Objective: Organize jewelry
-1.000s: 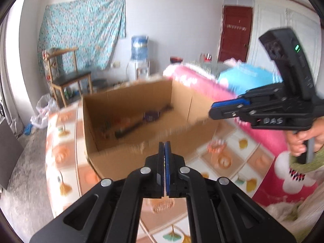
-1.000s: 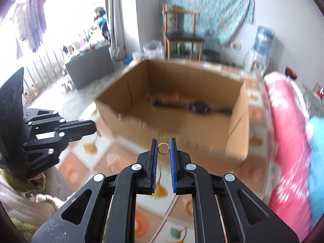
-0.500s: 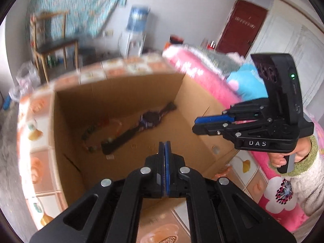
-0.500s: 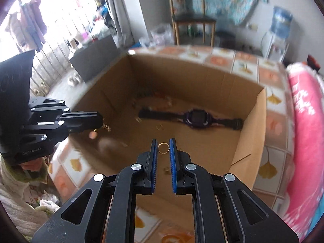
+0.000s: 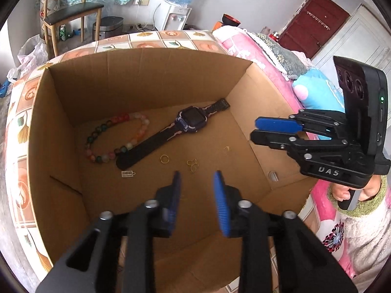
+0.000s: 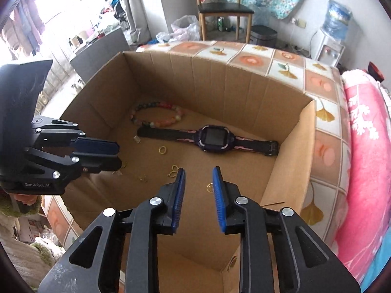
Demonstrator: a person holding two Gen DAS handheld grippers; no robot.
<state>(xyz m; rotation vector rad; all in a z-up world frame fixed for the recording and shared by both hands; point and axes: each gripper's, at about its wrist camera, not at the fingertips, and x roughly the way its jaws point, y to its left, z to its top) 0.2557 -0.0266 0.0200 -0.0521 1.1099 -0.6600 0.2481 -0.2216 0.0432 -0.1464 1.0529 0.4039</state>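
Note:
An open cardboard box (image 5: pixel 151 73) (image 6: pixel 220 83) holds the jewelry. On its floor lie a dark watch (image 5: pixel 191 120) (image 6: pixel 215 135), a coloured bead bracelet (image 5: pixel 114 138) (image 6: pixel 156 114), several small gold rings (image 5: pixel 165 158) (image 6: pixel 162 149) and a small silver charm (image 5: pixel 128 173). A gold ring (image 6: pixel 209 187) lies on the floor beside my right gripper's fingers. My left gripper (image 5: pixel 196 178) (image 6: pixel 117 152) is open and empty above the box. My right gripper (image 6: pixel 198 174) (image 5: pixel 254 129) is open and empty over the box.
The box stands on a tile-patterned surface (image 6: pixel 286 66). A pink blanket (image 6: pixel 361 131) lies to the right. A wooden chair (image 6: pixel 226 7), a water dispenser (image 5: pixel 178 9) and a red door (image 5: pixel 310 22) are behind.
Both grippers moved forward over the box and opened. The right gripper let go of the gold ring it held, which now lies on the box floor.

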